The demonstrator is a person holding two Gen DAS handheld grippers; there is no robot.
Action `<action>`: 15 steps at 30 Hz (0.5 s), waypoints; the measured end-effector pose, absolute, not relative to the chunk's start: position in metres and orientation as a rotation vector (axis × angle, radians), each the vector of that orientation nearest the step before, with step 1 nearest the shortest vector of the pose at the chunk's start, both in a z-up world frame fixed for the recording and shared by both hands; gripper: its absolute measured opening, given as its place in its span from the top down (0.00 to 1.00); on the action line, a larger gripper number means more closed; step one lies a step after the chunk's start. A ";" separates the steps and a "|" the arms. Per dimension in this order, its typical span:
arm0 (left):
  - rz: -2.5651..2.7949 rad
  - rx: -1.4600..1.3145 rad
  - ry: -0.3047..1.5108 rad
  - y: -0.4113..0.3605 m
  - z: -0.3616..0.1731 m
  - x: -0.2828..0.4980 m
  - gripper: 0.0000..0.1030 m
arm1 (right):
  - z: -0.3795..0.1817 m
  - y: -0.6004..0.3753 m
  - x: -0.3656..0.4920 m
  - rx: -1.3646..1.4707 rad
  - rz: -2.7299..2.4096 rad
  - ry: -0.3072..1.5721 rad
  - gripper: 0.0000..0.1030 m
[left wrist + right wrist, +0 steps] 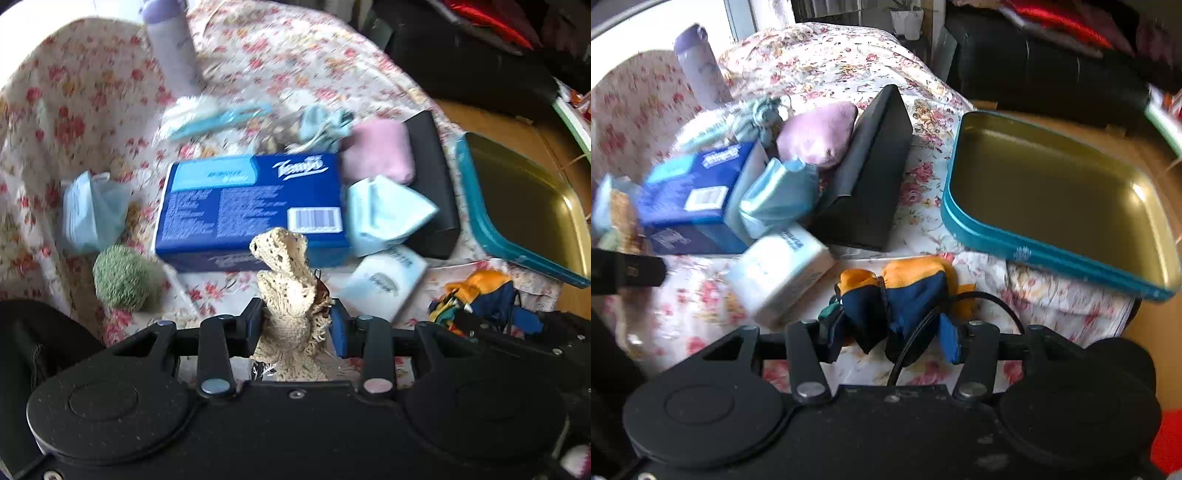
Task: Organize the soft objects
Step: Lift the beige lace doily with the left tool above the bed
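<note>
Left wrist view: left gripper [297, 325], jaws closed tight on a cream crochet cloth [290, 280], open lacy knit, frayed fringe, bunched and standing up between the blue pads, clear of the floral cloth [92, 96] that covers the surface below. Beyond it a blue tissue pack [251, 206], glossy rectangular, lying flat with barcode up. Left of it a fuzzy green ball [123, 278] and a crinkly pale blue bag [90, 210]. Right of the pack a folded light blue cloth [386, 214], a soft pink pouch [380, 151], a matte black box [432, 177], a small white packet [388, 280]. Far right a teal-rimmed metal tray [517, 206], gold inside, rounded corners. A lilac bottle [171, 48] stands at the back, blurred. Right wrist view: right gripper [890, 338], jaws part open around a navy-and-orange fabric bundle [908, 291], smooth and crumpled, lying on the floral cloth beside the white packet; whether the pads press it I cannot tell. A black cord [990, 299] loops by the right pad. The tray sits right of the bundle, tilted on the cloth's edge.
</note>
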State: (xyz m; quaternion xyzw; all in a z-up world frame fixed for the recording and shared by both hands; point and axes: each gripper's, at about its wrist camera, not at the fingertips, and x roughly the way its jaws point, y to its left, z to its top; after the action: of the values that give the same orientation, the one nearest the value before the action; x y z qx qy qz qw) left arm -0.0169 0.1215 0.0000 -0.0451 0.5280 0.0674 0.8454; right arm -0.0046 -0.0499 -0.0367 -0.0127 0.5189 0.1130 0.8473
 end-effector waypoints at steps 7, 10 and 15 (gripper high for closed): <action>0.072 -0.082 1.056 0.096 0.023 -0.020 0.63 | 0.004 -0.097 -0.014 0.161 0.193 1.096 0.52; 0.031 -0.072 1.045 0.082 0.031 -0.013 0.63 | 0.018 -0.121 -0.012 0.195 0.144 1.074 0.52; -0.043 -0.031 1.028 0.054 0.042 0.009 0.63 | 0.024 -0.155 0.002 0.203 0.029 1.055 0.52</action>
State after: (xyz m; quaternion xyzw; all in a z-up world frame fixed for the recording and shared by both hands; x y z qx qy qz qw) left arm 0.0094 0.0541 0.0424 -0.0146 0.4917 -0.0206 0.8704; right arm 0.0019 -0.1546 0.0242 0.0965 0.5025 0.0140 0.8591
